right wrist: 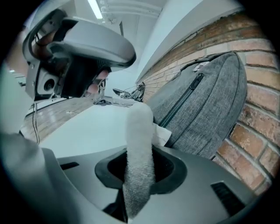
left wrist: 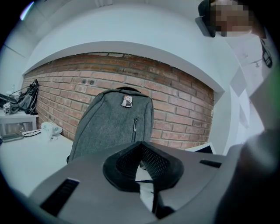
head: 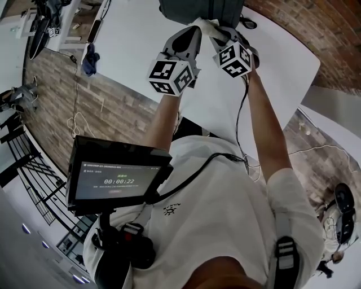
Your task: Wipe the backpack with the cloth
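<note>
A grey backpack (left wrist: 113,122) stands upright on the white table (head: 141,34), leaning against a brick wall (left wrist: 183,100). It shows at the top edge of the head view as the backpack (head: 200,10). My right gripper (right wrist: 140,168) is shut on a white fluffy cloth (right wrist: 139,144), which sticks up between its jaws just short of the backpack (right wrist: 201,105). In the head view the cloth (head: 206,25) lies right in front of the bag. My left gripper (left wrist: 142,151) points at the backpack from a short way off, its jaws together with nothing between them. It appears beside the right one as the left gripper (head: 189,39).
Crumpled white items (left wrist: 50,129) lie on the table left of the bag. A dark blue rag (head: 90,59) hangs at the table's left edge, with cables on the wooden floor below. A screen (head: 115,178) is mounted on the person's chest.
</note>
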Motion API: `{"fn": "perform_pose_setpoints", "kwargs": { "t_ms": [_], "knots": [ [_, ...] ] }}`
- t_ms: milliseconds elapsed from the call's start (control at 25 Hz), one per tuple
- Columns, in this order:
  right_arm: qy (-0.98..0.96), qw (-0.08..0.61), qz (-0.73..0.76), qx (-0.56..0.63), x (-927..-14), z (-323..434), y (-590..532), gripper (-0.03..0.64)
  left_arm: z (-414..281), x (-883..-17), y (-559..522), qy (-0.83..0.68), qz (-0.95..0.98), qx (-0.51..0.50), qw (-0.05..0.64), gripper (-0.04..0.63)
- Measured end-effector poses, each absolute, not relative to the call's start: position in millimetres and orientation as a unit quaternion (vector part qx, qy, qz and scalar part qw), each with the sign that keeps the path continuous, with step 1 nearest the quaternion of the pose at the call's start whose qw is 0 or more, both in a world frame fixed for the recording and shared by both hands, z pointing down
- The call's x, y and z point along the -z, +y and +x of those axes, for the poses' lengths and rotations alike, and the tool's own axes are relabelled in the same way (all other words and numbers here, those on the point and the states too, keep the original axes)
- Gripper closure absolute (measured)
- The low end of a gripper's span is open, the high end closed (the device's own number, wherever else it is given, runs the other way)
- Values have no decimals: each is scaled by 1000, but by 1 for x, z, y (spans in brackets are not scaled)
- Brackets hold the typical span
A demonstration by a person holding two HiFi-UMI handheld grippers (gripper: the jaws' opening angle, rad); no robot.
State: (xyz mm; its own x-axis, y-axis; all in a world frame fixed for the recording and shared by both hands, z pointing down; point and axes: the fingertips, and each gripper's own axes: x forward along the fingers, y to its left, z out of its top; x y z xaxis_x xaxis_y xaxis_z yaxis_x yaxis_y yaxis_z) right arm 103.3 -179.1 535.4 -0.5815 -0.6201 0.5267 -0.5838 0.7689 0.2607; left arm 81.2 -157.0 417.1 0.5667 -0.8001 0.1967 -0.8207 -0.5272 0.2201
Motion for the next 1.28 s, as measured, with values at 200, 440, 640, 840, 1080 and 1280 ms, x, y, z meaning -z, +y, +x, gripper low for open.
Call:
{"fn": "perform_pose_setpoints", "kwargs": {
  "t_ms": [200,440,640,840,1080,1280],
  "knots": [
    [-905,230,356,-17,-509,102,-168,520,78,-419,-152,-467,872,-32,146,595],
    [-908,193,369,-49,-493,93,-134,520,67,-412,-130,-467,872,-26,145,595],
    [-905,190,375,-68,-501,87,-118,520,58,-420,-120,-467,871,-30,148,595],
    [-899,169,396,-84,-497,96,-109,520,54,-429,-111,-466,871,-33,152,594],
    [-891,157,416,-91,-490,108,-105,520,64,-432,-107,-455,876,-33,157,595],
    [-885,156,428,-93,-491,115,-103,520,69,-432,-107,-448,879,-31,157,594]
  ]
}}
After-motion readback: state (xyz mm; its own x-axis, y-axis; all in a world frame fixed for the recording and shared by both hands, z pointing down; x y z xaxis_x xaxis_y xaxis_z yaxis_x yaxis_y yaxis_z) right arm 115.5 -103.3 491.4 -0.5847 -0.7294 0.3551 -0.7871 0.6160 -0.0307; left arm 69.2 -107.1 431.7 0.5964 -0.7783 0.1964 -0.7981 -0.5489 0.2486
